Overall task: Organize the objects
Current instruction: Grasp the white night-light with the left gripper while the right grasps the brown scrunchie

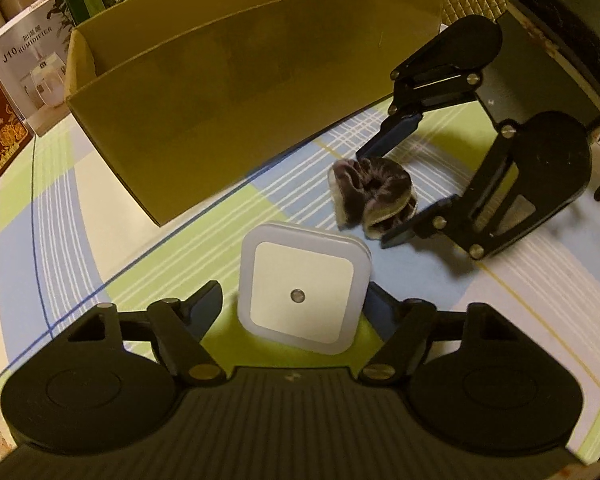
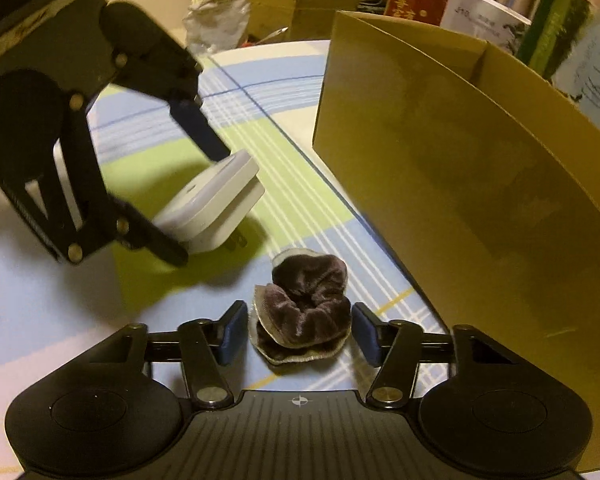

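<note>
Night-light [image 1: 302,294] 1, left claw [image 1: 294,300] | scrunchie [image 2: 300,312] 1 | box [image 1: 236,92] 1

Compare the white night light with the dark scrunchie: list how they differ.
The night light is white, rigid and square, with plug prongs; the scrunchie is dark brown, soft and crumpled. The night light sits tilted between the left gripper fingers; the scrunchie lies flat between the right gripper fingers. Both rest on the checked tablecloth beside the cardboard box.
</note>
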Available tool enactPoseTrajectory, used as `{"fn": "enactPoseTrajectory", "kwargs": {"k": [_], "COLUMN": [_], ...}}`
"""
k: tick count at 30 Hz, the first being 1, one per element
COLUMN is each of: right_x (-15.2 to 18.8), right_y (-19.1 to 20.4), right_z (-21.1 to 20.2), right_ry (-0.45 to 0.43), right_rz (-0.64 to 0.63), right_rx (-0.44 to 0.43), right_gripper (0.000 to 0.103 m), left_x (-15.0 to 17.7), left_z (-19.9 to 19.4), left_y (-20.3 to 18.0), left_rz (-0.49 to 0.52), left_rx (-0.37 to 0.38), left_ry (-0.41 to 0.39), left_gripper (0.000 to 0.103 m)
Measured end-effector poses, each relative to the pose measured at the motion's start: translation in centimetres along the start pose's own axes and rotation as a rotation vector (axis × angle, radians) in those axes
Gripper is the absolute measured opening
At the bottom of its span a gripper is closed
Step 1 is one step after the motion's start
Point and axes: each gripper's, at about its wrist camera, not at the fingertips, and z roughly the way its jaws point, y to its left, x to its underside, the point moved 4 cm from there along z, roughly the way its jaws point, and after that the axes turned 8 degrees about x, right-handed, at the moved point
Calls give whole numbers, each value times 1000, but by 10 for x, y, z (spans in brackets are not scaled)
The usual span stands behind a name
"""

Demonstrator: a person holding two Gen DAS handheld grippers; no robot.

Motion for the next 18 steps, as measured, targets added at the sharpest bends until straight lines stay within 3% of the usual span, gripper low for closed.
{"fn": "enactPoseTrajectory", "kwargs": {"k": [5,9,18], "right_x": [-1,4,19], "right_y": [-6,-19,-15], "right_z": [-1,-7,-31], "right_ry": [17,29,63], "right_rz": [100,301,535], "right_rx": [-4,7,100], "right_gripper": [34,25,22], "left_x": [2,2,1], "left_z": [3,2,0], "left_y": [1,1,-8], "left_rz": [-16,-31,-147], "left_rx": [22,23,12], "left_ry": [-2,-7,-25], "left_gripper": [66,64,64]}}
